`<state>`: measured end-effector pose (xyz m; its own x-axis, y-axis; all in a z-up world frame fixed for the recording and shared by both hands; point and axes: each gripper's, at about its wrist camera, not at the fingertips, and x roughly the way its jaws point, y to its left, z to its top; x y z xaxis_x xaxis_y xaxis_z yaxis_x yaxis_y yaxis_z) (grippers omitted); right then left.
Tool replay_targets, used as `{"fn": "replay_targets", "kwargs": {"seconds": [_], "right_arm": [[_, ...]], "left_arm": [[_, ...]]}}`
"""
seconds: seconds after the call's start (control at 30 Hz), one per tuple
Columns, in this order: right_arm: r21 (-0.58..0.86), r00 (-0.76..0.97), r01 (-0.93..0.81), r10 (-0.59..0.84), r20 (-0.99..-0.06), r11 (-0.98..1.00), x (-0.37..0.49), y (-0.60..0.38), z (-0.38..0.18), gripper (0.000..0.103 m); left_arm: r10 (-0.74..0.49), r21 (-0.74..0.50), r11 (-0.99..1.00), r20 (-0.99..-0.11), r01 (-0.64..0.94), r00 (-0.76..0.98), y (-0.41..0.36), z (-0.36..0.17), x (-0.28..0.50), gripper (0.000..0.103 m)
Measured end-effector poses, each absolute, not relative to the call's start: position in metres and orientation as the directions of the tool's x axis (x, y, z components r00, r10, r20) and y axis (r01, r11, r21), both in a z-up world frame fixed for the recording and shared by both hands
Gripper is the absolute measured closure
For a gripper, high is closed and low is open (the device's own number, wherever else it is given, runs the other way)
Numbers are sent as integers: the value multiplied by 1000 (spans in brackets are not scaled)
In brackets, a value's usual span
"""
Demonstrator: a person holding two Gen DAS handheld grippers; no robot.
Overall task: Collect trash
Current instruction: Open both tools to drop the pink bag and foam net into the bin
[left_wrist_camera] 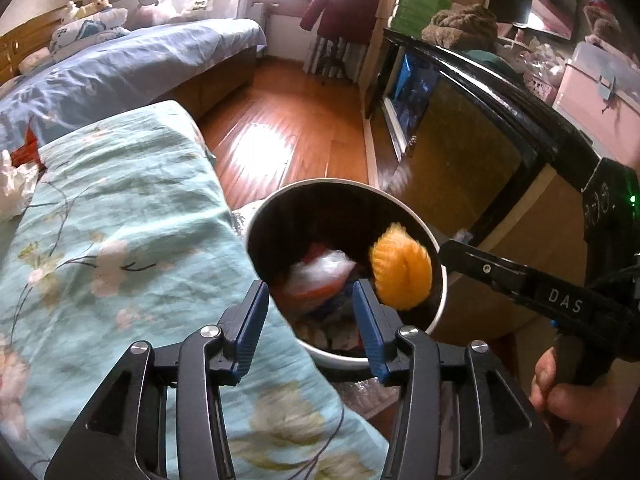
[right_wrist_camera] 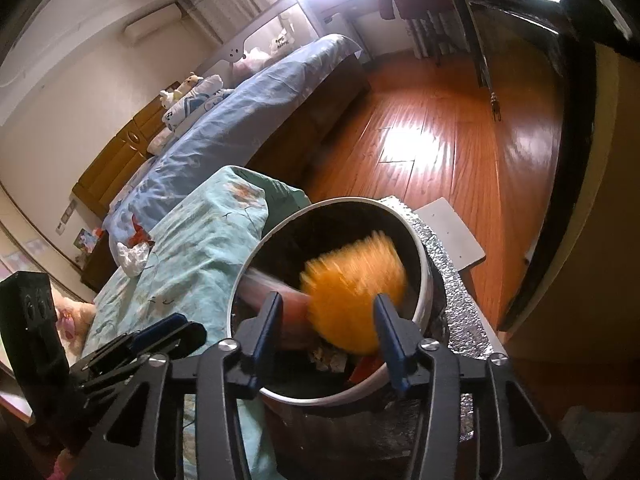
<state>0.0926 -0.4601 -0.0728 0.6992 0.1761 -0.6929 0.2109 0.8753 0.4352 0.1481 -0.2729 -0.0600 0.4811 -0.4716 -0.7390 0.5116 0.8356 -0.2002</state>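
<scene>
The floral bedspread [left_wrist_camera: 120,216] covers the surface on your left, and the round trash bin [left_wrist_camera: 416,216] stands just beside its edge, on a foil-covered mat [right_wrist_camera: 460,280] over the wooden floor [left_wrist_camera: 280,128]. Both tools are positioned over the bin mouth.

The bin already holds mixed wrappers and paper scraps [left_wrist_camera: 320,276]. Judging by its fill, collection is well under way.

The orange mesh ball [right_wrist_camera: 352,292] is inside the bin opening, near the far wall in the left wrist view. It is motion-blurred in the right wrist view, and nothing grips it; you appear to be in the release step. Expect this item to be very light, soft and springy. It will compress under the pads and may bounce or roll, so if you must re-grip it, take it across its middle with a firm pinch.

The crumpled white tissue [left_wrist_camera: 12,188] lies on the bedspread, well apart from the bin, beside a red scrap [left_wrist_camera: 28,148]. It is light, limp and tear-prone; pinch a raised fold at its centre, not a loose edge.

Left gripper [left_wrist_camera: 308,312]: fingers spread, holding nothing, hovering at the near rim.

Right gripper [right_wrist_camera: 326,326]: fingers spread, holding nothing, with the ball just ahead of the tips.
</scene>
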Motion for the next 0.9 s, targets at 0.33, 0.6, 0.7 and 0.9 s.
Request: {"fn": "replay_targets", "kwargs": {"seconds": [0.33,0.6,0.7,0.9], "right_arm": [[425,725,172,178,-666,889,91,-436,-60,27],[417,729,113,210,-651,902,96,-402,-52,19],[418,726,92,227,-649,904,100,-390,-51,17],[426,719,56,259,-644,903,107,-366,-51,14]], "left_arm": [[-448,-237,874,-732,424,513,-227,-61,145,56],[-416,-249,902,-720,353,555,-184,-60,139,52],[-401,-255,912,-717,322,570,-167,-60,138,51],[-370,-264,929,-714,261,595,-135,-61,140,50]]}}
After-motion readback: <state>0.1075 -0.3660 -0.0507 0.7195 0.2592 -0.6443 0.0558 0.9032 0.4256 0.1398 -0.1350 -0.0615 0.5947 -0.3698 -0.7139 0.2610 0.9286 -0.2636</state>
